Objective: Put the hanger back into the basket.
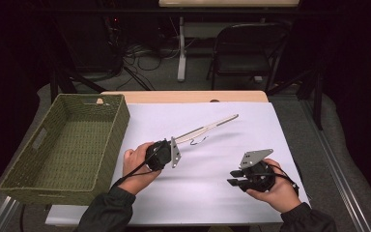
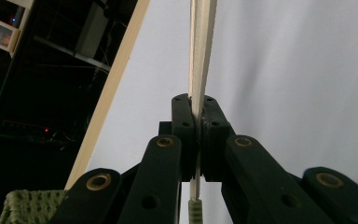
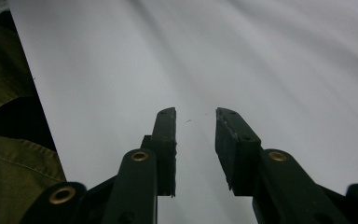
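The left gripper point(image 1: 174, 151) pinches one end of a long, flat, pale wooden stick point(image 1: 207, 126), which looks like tongs or a spatula, though the kind is hard to tell. In the left gripper view the jaws stand pressed together on the stick point(image 2: 200, 56), which runs straight out ahead of them along the gripper's own line. From above, the stick's long axis slants from the grip up toward the far right, over the white sheet point(image 1: 251, 140) that covers the table, and its far tip hangs free above a faint shadow, so it seems lifted clear of the surface. The green woven basket point(image 1: 121, 121) sits just to the left of this hand, at the left edge of the table, its open top facing up and its long side running near to far. That is likely where the stick is bound, and the stick points away from it, so the left hand would have to swing it round leftward. The right gripper point(image 1: 235, 178) rests low at the near right, well apart from stick and basket, its jaws spread with nothing between them point(image 3: 196, 135).
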{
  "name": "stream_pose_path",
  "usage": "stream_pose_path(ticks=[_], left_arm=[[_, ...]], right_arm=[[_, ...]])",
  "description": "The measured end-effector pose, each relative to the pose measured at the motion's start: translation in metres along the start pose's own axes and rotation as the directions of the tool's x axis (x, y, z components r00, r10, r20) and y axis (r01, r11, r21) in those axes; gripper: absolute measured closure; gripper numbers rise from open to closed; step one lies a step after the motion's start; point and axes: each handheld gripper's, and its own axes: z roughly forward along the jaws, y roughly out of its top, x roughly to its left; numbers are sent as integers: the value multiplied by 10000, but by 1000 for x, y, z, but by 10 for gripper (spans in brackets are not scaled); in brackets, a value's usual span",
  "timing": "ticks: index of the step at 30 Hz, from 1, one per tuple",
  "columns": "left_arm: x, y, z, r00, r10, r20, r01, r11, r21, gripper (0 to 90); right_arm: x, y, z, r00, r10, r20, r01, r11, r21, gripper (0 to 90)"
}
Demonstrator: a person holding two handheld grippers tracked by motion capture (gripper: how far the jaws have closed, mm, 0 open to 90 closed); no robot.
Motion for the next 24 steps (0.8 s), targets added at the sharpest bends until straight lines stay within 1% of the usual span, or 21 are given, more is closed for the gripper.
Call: stream_pose_path(ticks=[2,3,4,5,6,8,10,11,14,15,16,17,19,20,23,24], left_arm=[[2,2,-4,10000,-67,42,67,10000,16,873],[3,3,-7,9999,-107,36,107,9999,51,873],[4,4,-9,9998,-167,46,167,9998,55,873],[5,5,-10,9996,-283,92,282,9995,106,873],[6,5,-11,9991,-401,167,398,9991,126,873],[10,6,-13,9980,-477,412,465,9985,300,873],[12,6,-14,9967,-588,557,569,9977,356,873],[13,6,-15,9951,-690,711,664,9971,382,873],[19,5,-16,9874,-1080,1159,1042,9938,380,873],[21,4,-16,9853,-1204,1214,1164,9924,392,873],[23,4,-16,9826,-1356,1272,1315,9905,402,873],[26,3,-16,9796,-1489,1352,1442,9886,442,873],[30,2,-16,9731,-1767,1477,1721,9841,434,873],[32,1,-16,9724,-1806,1476,1759,9834,446,873],[40,0,-16,9625,-2166,1634,2104,9761,544,873],[42,-1,-15,9581,-2330,1666,2264,9723,576,873]], right_arm=[[0,-1,-2,10000,30,49,-31,9997,232,690],[1,-2,-1,9998,37,174,-40,9999,128,690],[0,-3,0,10000,51,45,-51,10000,36,690],[1,-3,-1,9999,94,86,-94,9999,39,690],[1,-4,-1,9999,121,19,-121,9999,63,690],[1,-5,0,9999,148,75,-149,9999,70,690],[1,-6,0,9998,141,107,-141,9999,12,690],[0,-6,-1,9999,127,70,-127,9999,59,690],[0,-7,-1,9998,144,109,-146,9998,114,690],[0,-7,-2,9998,140,119,-143,9995,279,690],[0,-7,-1,9998,159,74,-161,9996,228,690],[0,-8,0,9997,189,150,-190,9998,91,691],[1,-8,0,9997,205,119,-205,9998,61,691],[1,-8,1,9998,180,112,-181,9998,77,691],[1,-8,0,9999,146,78,-148,9994,325,691],[1,-8,1,9999,142,51,-143,9994,310,691]])
